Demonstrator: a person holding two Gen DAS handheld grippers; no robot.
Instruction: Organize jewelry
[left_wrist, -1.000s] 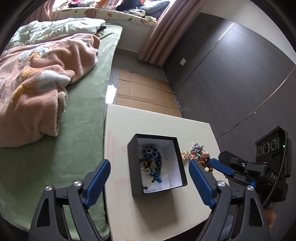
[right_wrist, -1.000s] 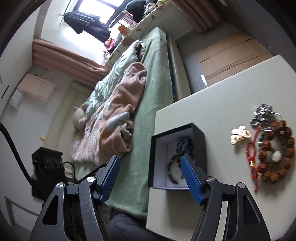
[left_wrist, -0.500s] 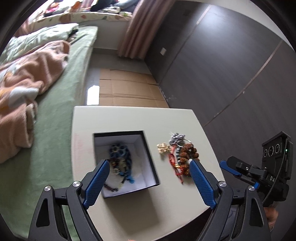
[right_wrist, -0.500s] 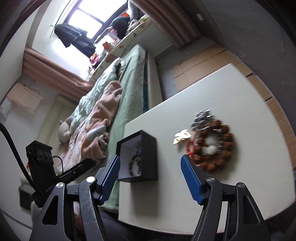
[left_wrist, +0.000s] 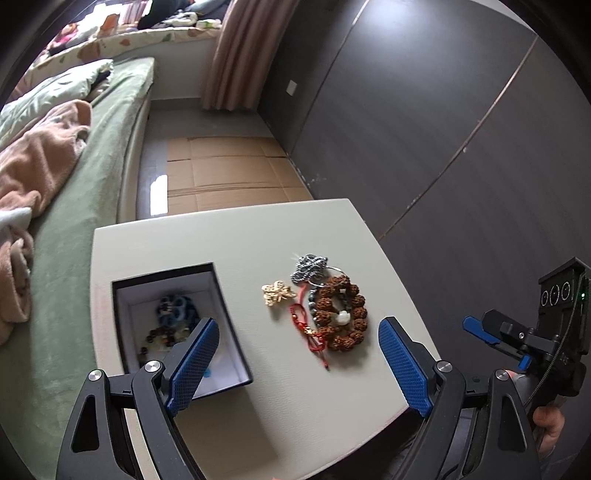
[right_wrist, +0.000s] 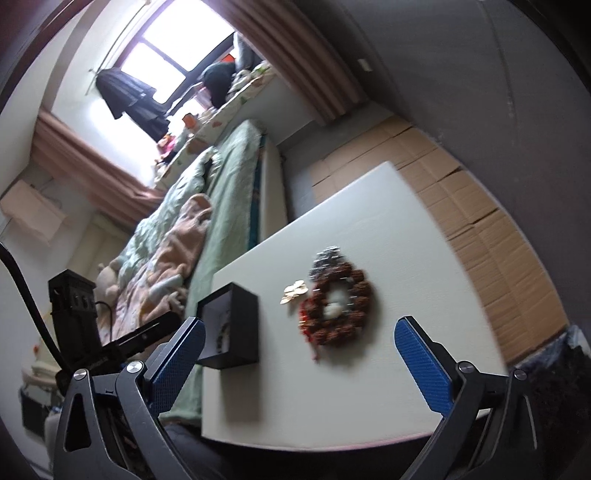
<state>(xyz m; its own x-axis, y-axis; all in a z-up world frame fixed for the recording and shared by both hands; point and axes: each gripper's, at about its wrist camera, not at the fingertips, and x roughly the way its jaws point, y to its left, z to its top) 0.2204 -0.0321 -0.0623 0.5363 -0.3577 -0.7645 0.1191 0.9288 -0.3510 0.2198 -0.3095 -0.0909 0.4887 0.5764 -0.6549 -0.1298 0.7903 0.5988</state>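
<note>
**Both Grippers Empty Above the Table, Loose Jewelry Beside the Box**

We took the black box (left_wrist: 177, 325) as our landmark. It stood open on the white table (left_wrist: 229, 240), near the table edge that ran along the green bed (left_wrist: 74, 258). Inside its white lining we saw a blue flower piece and some dark beads, which we judged to be items already sorted.

To the wall side of the box, apart from it, lay the unsorted group: a gold butterfly charm (left_wrist: 277, 292) nearest the box, then a red cord (left_wrist: 306, 325), a silver knot ornament (left_wrist: 309, 267) and a brown bead bracelet (left_wrist: 341, 314). The last three touched or overlapped, so we judged that lifting one could drag the others.

Our left gripper (left_wrist: 295, 362) hung above the table with its jaws wide apart and nothing between them; one finger overlapped the box in its own view. Our right gripper (right_wrist: 299, 354) was opening its jaws, also empty, and faced the bracelet cluster, which we read as preparation for a pick.

Bare tabletop lay between box and cluster and on the near side of both, leaving room to approach. The cluster sat closer to the wall-side table edge, so a sideways push there risked a fall.
</note>
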